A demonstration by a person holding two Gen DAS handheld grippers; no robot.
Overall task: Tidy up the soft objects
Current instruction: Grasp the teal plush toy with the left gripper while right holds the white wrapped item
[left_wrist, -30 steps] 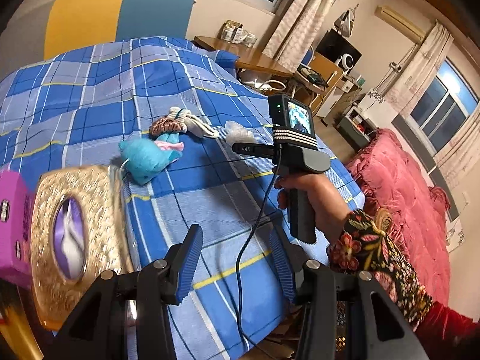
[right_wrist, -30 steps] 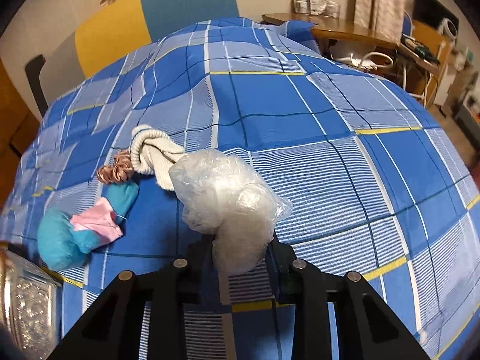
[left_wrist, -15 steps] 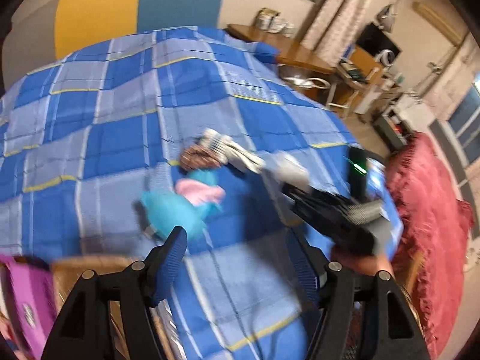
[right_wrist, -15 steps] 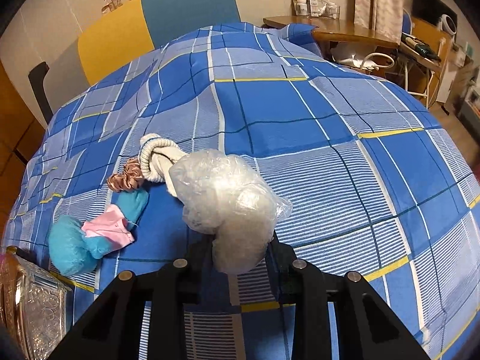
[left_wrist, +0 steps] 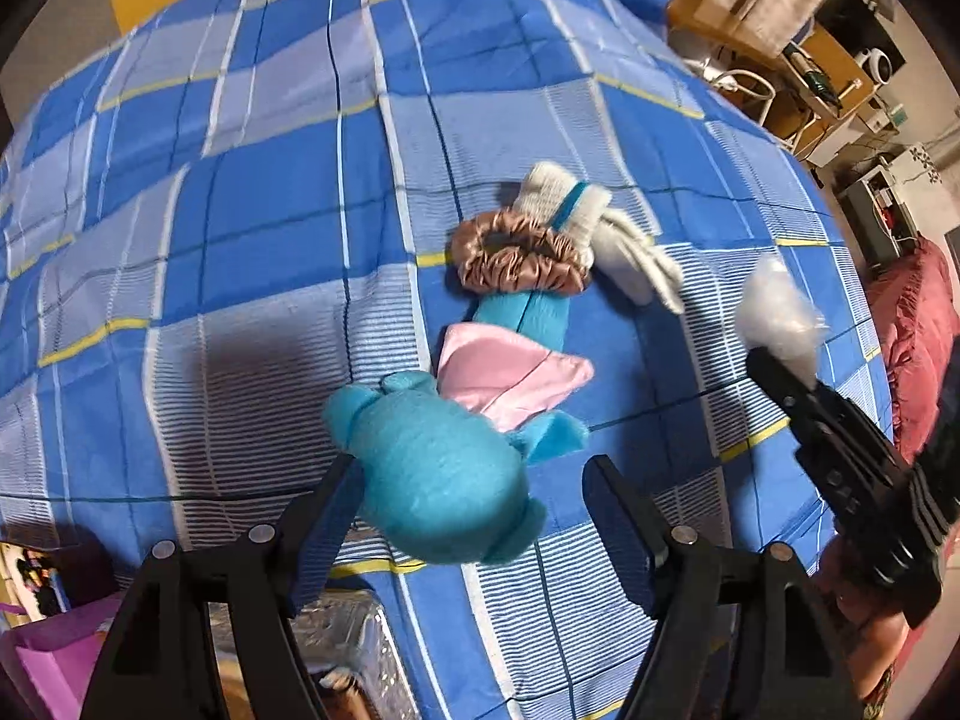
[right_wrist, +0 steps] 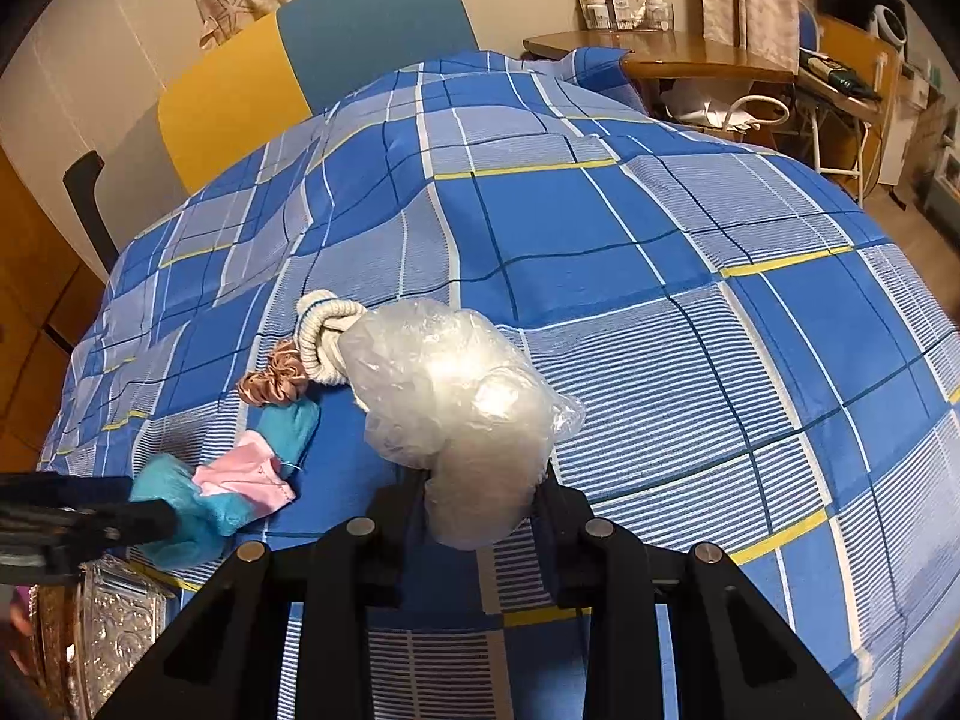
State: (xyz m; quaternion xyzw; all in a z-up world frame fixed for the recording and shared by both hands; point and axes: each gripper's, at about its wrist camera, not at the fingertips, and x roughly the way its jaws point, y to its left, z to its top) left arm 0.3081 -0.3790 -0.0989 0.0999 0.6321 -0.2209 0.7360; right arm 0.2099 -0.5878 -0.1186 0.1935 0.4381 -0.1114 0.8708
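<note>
A blue plush toy [left_wrist: 432, 468] with a pink cloth [left_wrist: 504, 372] lies on the blue checked bedspread [left_wrist: 270, 210]. My left gripper [left_wrist: 474, 474] points down over it, its jaws opening wide with the toy's head between the fingers. Beyond the toy lie a brown satin scrunchie [left_wrist: 516, 261] and a knotted white sock [left_wrist: 576, 210]. My right gripper [right_wrist: 480, 498] is shut on a crumpled clear plastic bag [right_wrist: 456, 408], held just above the bedspread to the right of the sock. The right wrist view shows the toy [right_wrist: 180, 516] at lower left.
An embossed metallic tissue box [right_wrist: 114, 624] and a purple bag [left_wrist: 48, 654] sit at the near left edge. A yellow and teal headboard [right_wrist: 300, 60] stands at the far end. A wooden desk [right_wrist: 690, 54] and red bedding [left_wrist: 918, 348] lie to the right.
My left gripper has swung down and forward over the plush toy, and its jaws have widened around the toy's head. The right gripper and its plastic bag have stayed put.
</note>
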